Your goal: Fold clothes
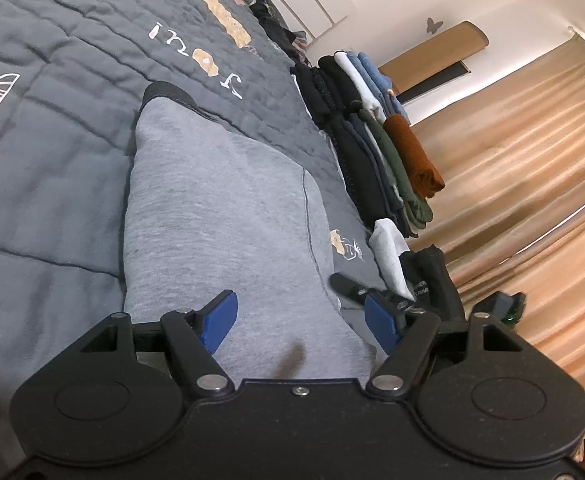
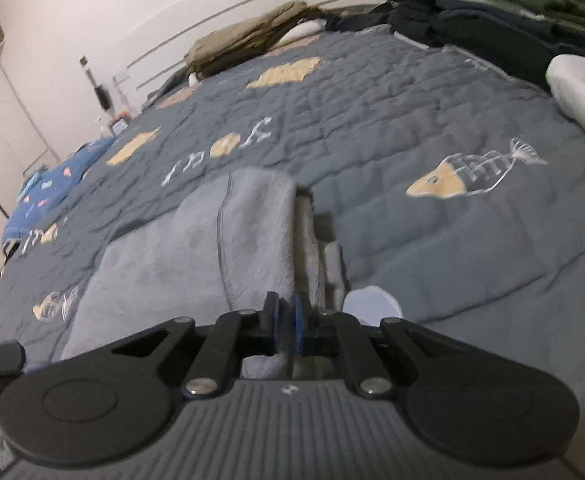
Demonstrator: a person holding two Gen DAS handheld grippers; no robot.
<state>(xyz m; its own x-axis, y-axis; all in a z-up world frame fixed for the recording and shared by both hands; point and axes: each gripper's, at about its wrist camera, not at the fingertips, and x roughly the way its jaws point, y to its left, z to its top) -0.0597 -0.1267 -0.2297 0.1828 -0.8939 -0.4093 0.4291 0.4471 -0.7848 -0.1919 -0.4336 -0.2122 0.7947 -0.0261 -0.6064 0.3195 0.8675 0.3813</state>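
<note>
On the quilted bed (image 2: 432,92) the grey sweatpants (image 1: 220,216) lie half folded – right tongs (image 2: 286,320) clamped on a turned-over edge, left tongs (image 1: 300,320) apart over the cloth – beside a stack of folded clothes (image 1: 380,136), so this fold seems unfinished.

- Quilt (image 1: 72,128), dark grey: pale stitched script letters, upside down in the left wrist view, at about 11 o'clock from the frame centre. They look like "j", "n", "i" with a tan patch between; the word cannot be made out for sure.
- Same lettering on the quilt (image 2: 372,100) in the right wrist view, at about 11 o'clock; blurred, again upside down.
- Black garment (image 1: 432,280), at about 4 o'clock in the left wrist view: small white print, partly hidden, too small to read.
</note>
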